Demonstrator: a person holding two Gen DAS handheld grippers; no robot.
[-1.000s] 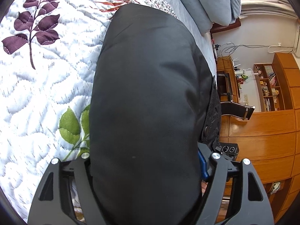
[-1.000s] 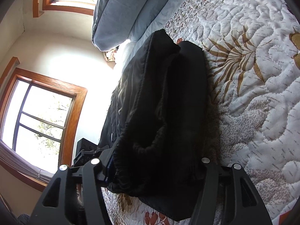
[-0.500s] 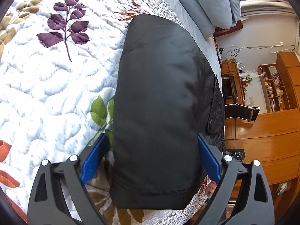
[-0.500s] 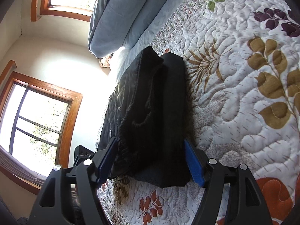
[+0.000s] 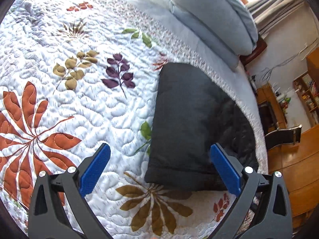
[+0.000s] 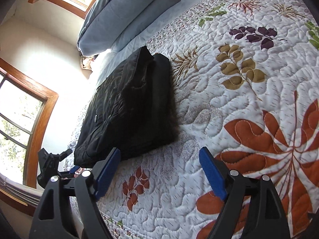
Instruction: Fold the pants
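The black pants lie folded in a thick bundle on the floral quilt, near the bed's edge. My left gripper hovers above and short of their near end. Its jaws are opening wide and the blue pads touch nothing. In the right wrist view the pants sit ahead and to the left. My right gripper is over bare quilt with its jaws opening and nothing between them. The left gripper shows at the lower left beyond the pants.
Light blue pillows are stacked at the head of the bed behind the pants. The bed edge runs just past the pants, with wooden furniture on one side and a wood-framed window beyond.
Both grippers have let go of the pants, widened their jaws and drawn back and upward. The pants now lie folded on the quilt, further off in both views.
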